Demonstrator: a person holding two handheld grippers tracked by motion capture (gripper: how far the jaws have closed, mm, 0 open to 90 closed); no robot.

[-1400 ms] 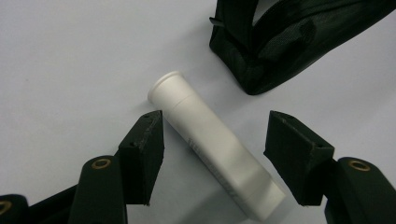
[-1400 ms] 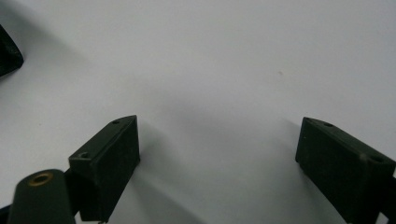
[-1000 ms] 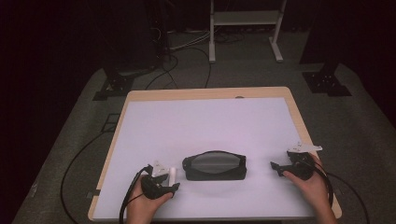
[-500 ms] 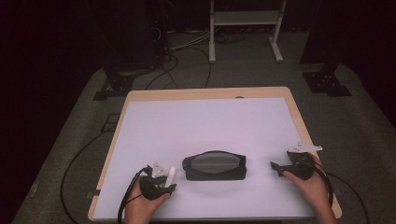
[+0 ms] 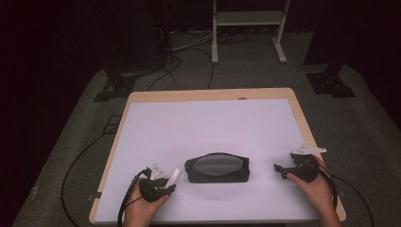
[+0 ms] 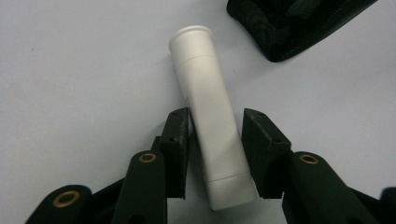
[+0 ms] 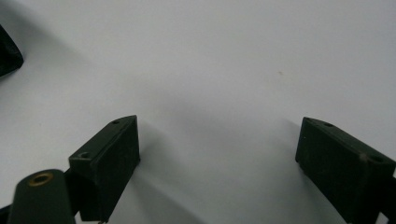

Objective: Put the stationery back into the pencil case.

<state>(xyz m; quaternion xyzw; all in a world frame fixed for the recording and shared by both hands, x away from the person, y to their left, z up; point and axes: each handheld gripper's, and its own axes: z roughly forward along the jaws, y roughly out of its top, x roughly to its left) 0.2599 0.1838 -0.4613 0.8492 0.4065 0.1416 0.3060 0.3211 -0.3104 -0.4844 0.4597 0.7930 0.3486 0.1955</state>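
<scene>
Black pouch (image 6: 299,25) cut off by the top edge in the left gripper view; only a sliver (image 7: 8,53) caught at the right gripper view's left edge. Contents undiscernible.

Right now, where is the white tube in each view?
High view: white tube low left, at the left gripper.
Left gripper view: centre, tube between the jaws, cap end away.
Right gripper view: not in it.
Shared landmark: black pouch, top right and left edge.

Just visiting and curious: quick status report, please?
Left hand-held gripper straddles white tube, not clamped. Right hand-held gripper open, empty. Black pouch between them; nothing in the way.
</scene>
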